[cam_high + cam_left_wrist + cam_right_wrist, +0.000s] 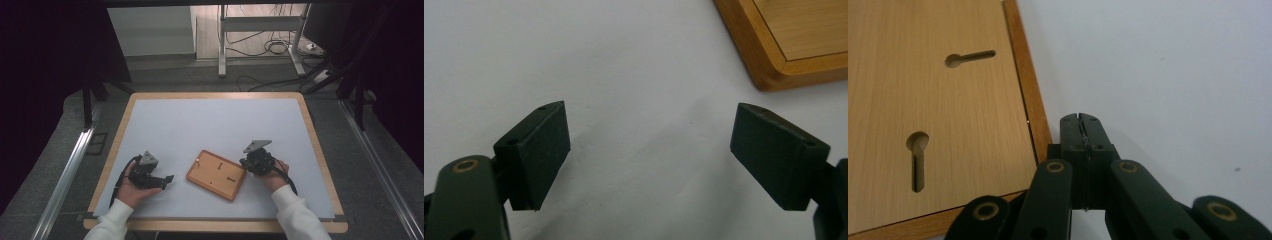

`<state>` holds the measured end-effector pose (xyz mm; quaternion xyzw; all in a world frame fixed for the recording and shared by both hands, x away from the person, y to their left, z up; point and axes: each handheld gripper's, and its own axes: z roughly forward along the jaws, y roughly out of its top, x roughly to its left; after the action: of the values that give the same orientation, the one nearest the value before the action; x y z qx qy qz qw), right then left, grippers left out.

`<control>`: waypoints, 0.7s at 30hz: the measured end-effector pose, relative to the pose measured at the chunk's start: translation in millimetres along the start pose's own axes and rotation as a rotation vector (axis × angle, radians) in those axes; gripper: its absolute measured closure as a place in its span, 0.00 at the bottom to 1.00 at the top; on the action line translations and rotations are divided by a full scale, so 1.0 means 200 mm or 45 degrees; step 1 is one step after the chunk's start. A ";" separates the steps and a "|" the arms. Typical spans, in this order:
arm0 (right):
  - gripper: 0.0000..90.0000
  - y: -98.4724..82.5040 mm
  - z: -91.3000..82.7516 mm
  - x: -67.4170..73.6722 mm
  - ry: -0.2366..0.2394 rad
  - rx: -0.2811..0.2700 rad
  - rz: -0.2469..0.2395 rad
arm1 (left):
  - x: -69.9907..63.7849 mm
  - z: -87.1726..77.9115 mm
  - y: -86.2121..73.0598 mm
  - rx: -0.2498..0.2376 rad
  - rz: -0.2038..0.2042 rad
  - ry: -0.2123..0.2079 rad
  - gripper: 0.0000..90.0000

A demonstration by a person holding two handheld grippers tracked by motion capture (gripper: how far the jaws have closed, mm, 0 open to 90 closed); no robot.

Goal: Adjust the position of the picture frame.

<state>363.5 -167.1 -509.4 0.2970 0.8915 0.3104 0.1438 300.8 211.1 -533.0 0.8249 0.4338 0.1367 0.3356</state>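
While the left tongs point(649, 150) gape empty and the right tongs point(1082, 120) sit clenched beside the wooden frame point(216, 174) on the worktop point(200, 125), grasping its edge seems next.

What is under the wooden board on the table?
The wooden board lies flat, back side up with two keyhole slots, on the white table mat. Whatever is beneath it, including its other face, is covered.

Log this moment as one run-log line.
left gripper: open, empty, on mat | right gripper: shut, empty, beside frame edge | frame: back up, flat between grippers
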 end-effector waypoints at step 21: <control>1.00 -0.18 -0.16 0.21 0.073 0.039 -0.005 | -0.01 -0.01 0.00 -0.009 0.005 -0.007 0.18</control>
<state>299.9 -179.3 -510.6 0.2885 0.9005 0.3048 0.1141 299.5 210.0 -531.4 0.8249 0.4310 0.1366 0.3394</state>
